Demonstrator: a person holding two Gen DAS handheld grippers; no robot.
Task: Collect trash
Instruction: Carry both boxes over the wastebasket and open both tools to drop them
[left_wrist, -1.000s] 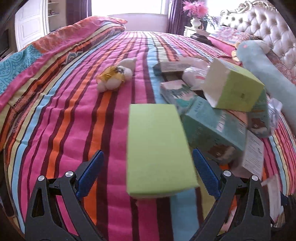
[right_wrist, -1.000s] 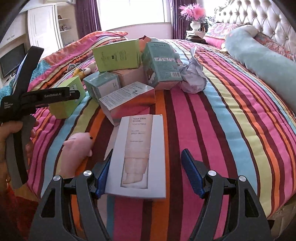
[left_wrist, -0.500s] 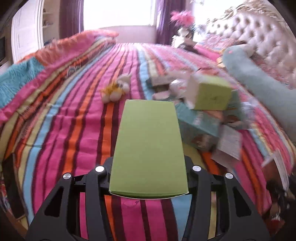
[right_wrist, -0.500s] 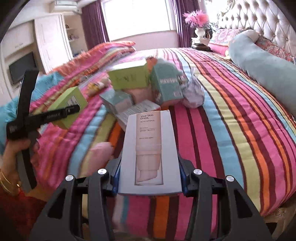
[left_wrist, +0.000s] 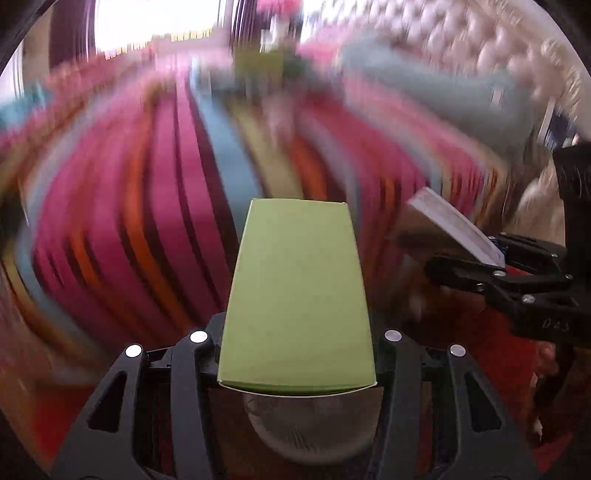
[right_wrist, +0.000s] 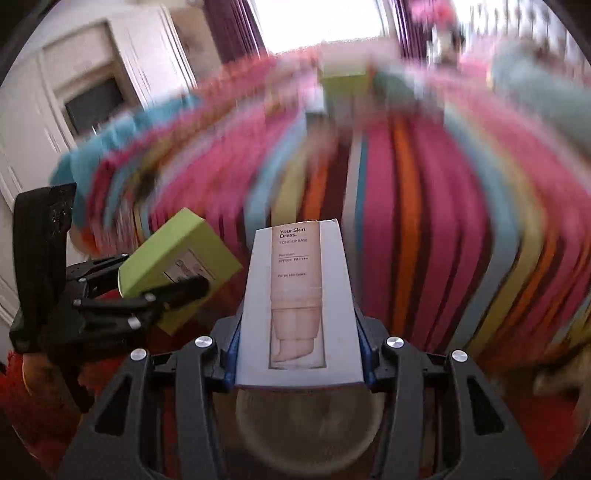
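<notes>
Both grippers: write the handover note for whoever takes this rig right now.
Left gripper: shut on the green box, carried clear of the striped bed.
Right gripper: shut on the white skincare box, also off the bed.
Done: two boxes picked up.
Left: bin both; no bin is in view. Then go back for the blurred pile of boxes far up the bed.

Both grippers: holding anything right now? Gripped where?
Left gripper clamps the green box across its near end; right gripper clamps the white skincare box likewise.
</notes>
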